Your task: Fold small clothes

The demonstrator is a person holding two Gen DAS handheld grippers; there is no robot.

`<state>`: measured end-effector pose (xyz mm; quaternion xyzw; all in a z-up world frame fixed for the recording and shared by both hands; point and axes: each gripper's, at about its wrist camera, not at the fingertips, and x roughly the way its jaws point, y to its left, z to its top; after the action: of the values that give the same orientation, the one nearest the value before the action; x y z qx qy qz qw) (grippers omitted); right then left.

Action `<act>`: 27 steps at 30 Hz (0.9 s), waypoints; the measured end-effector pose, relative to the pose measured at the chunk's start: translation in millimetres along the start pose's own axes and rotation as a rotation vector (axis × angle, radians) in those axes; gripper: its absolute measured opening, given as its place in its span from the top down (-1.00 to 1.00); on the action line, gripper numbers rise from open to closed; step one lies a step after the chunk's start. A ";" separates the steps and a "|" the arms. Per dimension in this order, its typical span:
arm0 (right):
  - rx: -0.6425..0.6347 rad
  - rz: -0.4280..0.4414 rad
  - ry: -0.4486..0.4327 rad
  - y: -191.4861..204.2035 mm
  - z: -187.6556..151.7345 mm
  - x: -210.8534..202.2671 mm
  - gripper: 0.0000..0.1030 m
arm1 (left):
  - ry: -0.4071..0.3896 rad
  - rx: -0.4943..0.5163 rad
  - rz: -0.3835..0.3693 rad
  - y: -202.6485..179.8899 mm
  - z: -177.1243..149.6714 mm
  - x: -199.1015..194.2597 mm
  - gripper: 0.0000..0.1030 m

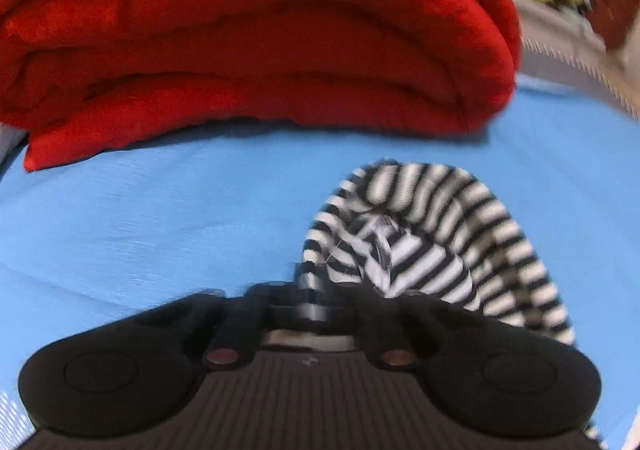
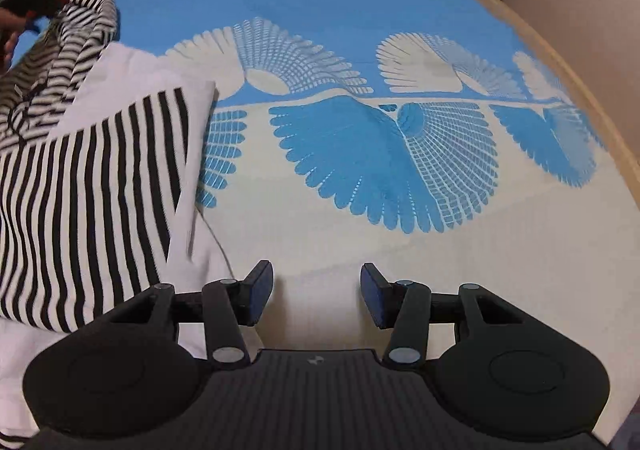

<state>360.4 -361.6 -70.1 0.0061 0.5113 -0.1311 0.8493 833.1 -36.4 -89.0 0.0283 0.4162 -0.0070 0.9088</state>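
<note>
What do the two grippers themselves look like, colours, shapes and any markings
Both are matte black. The right gripper has a ribbed base with a small pale logo, round side housings, linkage arms with silver pivot pins, and dark blue finger pads. The left gripper matches, though its pins look reddish.

Striped garment [image 1: 432,234] lies on bedsheet [image 1: 160,218]; folded blanket [image 1: 256,38] behind it.

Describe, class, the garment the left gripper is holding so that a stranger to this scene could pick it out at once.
Start at the big folded red blanket on the blue bedsheet. In front of it, the left gripper is shut on a bunched black-and-white striped garment. Its stripes are thin and crumpled, unlike the flat, broad-striped white garment nearby.
</note>
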 end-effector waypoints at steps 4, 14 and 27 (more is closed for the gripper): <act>0.014 0.034 0.009 3.3 2.5 -4.8 0.02 | -0.098 0.029 -0.054 7.8 -1.5 -53.2 0.97; 0.141 0.103 -0.080 4.0 16.5 -42.4 0.02 | -0.221 0.346 -0.385 22.5 -223.5 -332.9 0.95; 0.289 0.346 -0.122 22.1 16.3 -78.8 0.02 | 0.051 -0.374 -0.161 94.4 -295.6 -362.5 0.14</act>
<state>344.7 -325.6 3.5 0.2074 0.4262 -0.0554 0.8788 376.1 70.9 -3.1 -0.1741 0.4342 -0.0018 0.8838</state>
